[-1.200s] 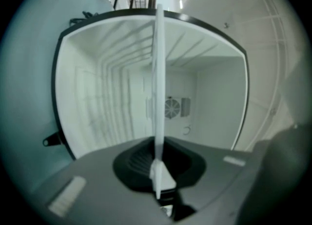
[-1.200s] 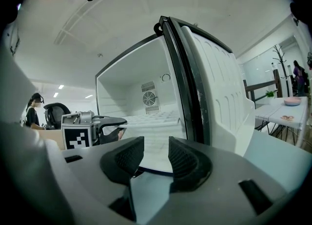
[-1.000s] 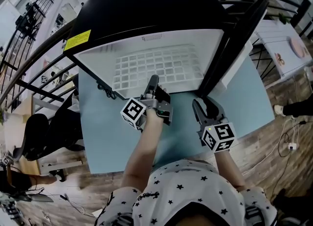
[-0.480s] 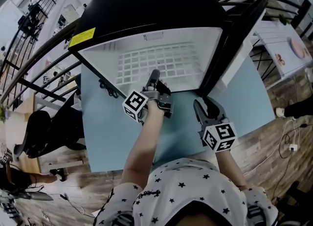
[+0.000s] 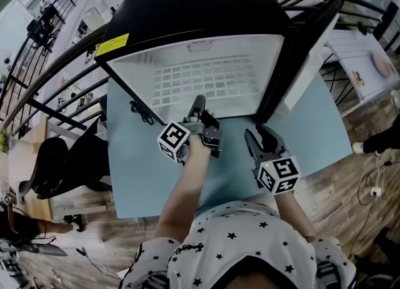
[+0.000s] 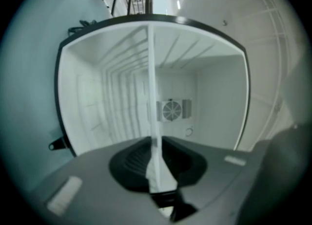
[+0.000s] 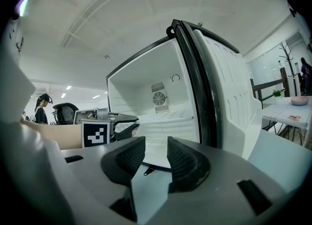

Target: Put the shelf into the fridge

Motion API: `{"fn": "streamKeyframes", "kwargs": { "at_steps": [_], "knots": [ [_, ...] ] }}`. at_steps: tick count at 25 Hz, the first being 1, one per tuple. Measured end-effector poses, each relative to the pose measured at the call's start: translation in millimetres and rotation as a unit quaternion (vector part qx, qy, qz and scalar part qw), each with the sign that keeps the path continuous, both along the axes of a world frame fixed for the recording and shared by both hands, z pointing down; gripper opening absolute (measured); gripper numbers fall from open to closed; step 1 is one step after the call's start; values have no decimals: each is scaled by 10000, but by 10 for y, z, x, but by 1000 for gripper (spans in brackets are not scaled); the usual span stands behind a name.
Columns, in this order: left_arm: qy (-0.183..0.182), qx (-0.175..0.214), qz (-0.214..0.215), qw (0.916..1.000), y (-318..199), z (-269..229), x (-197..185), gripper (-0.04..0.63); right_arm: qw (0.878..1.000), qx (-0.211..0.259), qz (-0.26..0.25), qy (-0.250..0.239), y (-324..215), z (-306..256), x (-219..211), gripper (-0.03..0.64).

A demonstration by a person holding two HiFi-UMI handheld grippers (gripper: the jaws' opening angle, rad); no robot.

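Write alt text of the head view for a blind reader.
The left tool grips the front edge of a white wire grid shelf set inside an open black fridge on a pale blue table. The right tool, jaws apart though just closing slightly, holds nothing.

Pale blue table (image 5: 144, 181) carries black fridge (image 5: 187, 6), door swung open at right. Small black object (image 5: 140, 112), unclear what, on tabletop by fridge's front left corner.

Print on the yellow rectangular label (image 5: 113, 45) atop the black fridge (image 5: 187, 6) is too small to read. The left hand-held gripper (image 5: 199, 100) hides the near edge of the white wire-grid shelf (image 5: 206, 81).
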State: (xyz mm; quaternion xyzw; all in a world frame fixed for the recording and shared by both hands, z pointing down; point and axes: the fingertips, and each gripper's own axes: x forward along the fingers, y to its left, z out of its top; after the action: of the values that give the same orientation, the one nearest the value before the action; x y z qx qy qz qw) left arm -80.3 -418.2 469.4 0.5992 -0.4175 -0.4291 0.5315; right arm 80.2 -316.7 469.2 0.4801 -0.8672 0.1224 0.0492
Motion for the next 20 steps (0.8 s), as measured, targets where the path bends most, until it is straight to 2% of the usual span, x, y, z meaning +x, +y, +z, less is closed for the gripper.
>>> {"fn": "streamKeyframes", "kwargs": {
  "at_steps": [7,14,20],
  "knots": [
    [16,-41,47,10000,49,52,-18,35,10000,0,-16,-37,22,-2,-27,141],
    [-129,-28,-285,9995,61,57,-19,37,9999,-84,82,-48,43,51,43,140],
    [-91,34,-300,9995,24,54,-44,35,9998,-117,131,-64,-10,85,41,140]
  ]
}}
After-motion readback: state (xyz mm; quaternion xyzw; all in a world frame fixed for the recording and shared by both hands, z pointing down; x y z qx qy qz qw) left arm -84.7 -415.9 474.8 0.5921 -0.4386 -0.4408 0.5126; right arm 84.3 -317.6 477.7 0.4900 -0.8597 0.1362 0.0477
